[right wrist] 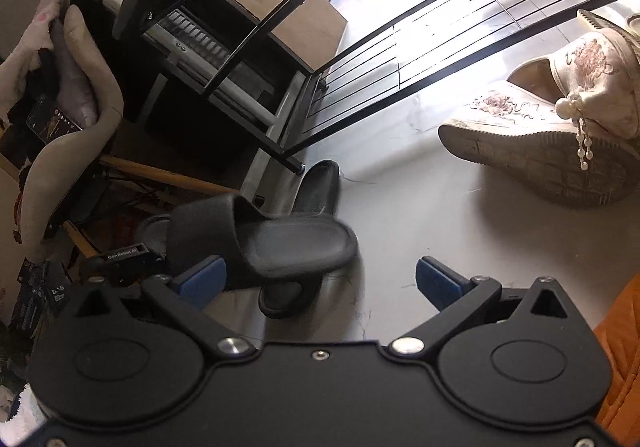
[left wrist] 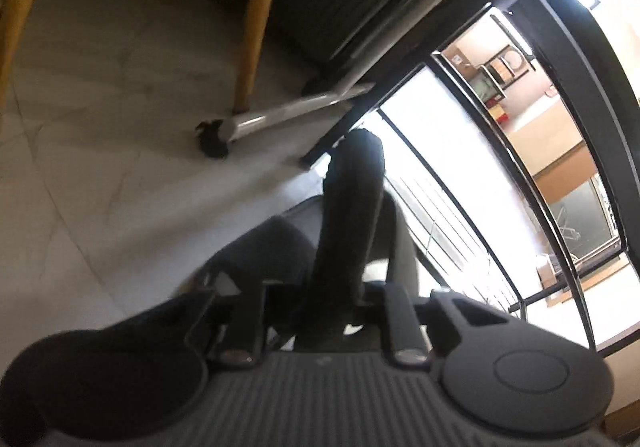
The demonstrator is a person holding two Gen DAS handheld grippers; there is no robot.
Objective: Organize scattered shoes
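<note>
In the left wrist view my left gripper [left wrist: 340, 247] is shut on a black slipper [left wrist: 352, 187], which stands on edge between the fingers and hides their tips. The right wrist view shows that same slipper [right wrist: 280, 243] lifted off the pale floor, with the left gripper's body [right wrist: 124, 259] at its left end. A second black slipper [right wrist: 320, 183] lies on the floor beneath and behind it. My right gripper [right wrist: 320, 281] is open, its blue pads [right wrist: 440, 283] wide apart and nothing between them. A pair of beige embroidered shoes [right wrist: 540, 127] lies to the right.
A black wire shoe rack [right wrist: 400, 47] stands on the floor behind the slippers. Yellow chair legs [left wrist: 256, 27] and a grey table foot with a caster [left wrist: 248, 123] are close by. A beige chair [right wrist: 80, 107] holds clothes and a phone. Orange fabric [right wrist: 620, 359] is at the right edge.
</note>
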